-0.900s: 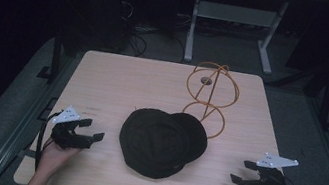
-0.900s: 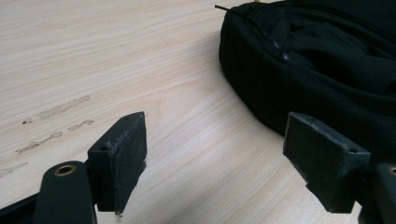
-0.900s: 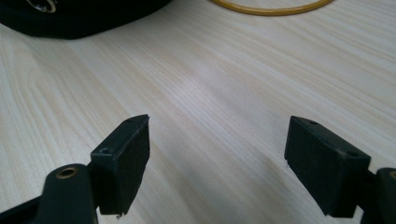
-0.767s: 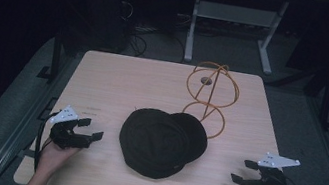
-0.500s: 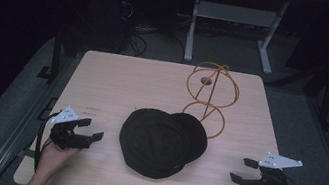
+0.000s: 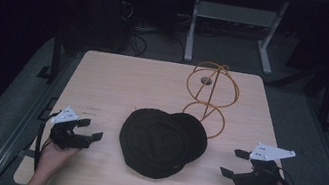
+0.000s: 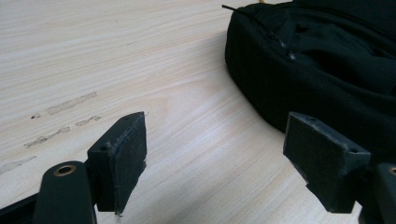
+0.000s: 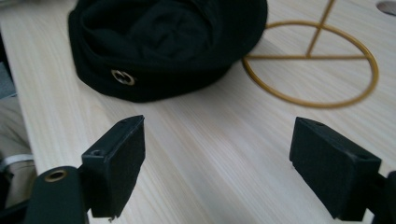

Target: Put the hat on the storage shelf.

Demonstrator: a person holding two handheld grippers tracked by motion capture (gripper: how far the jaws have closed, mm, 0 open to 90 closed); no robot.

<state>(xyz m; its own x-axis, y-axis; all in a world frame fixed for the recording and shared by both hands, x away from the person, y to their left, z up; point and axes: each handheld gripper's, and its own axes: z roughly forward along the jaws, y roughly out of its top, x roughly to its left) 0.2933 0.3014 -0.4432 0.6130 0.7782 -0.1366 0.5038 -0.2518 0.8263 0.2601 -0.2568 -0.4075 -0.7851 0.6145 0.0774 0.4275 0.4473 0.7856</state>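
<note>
A black cloth hat [image 6: 162,142] lies crumpled on the light wooden table [image 6: 118,85], near the front middle. A small round metal emblem [image 8: 122,77] sits on the hat's band. Behind and to the right of it stands a gold wire hat stand [image 6: 211,96] with a ring base [image 8: 310,63]. My left gripper [image 6: 91,130] rests open on the table left of the hat [image 7: 327,60], jaws wide apart with nothing between them. My right gripper [image 6: 234,163] is open at the front right, pointing at the hat [image 8: 168,42], nothing held.
Beyond the table's far edge stand a white metal frame [image 6: 230,22] and cables on a dark floor. Dark rails [image 6: 52,53] run along both sides of the table. Faint scuff marks [image 7: 70,102] show on the wood near the left gripper.
</note>
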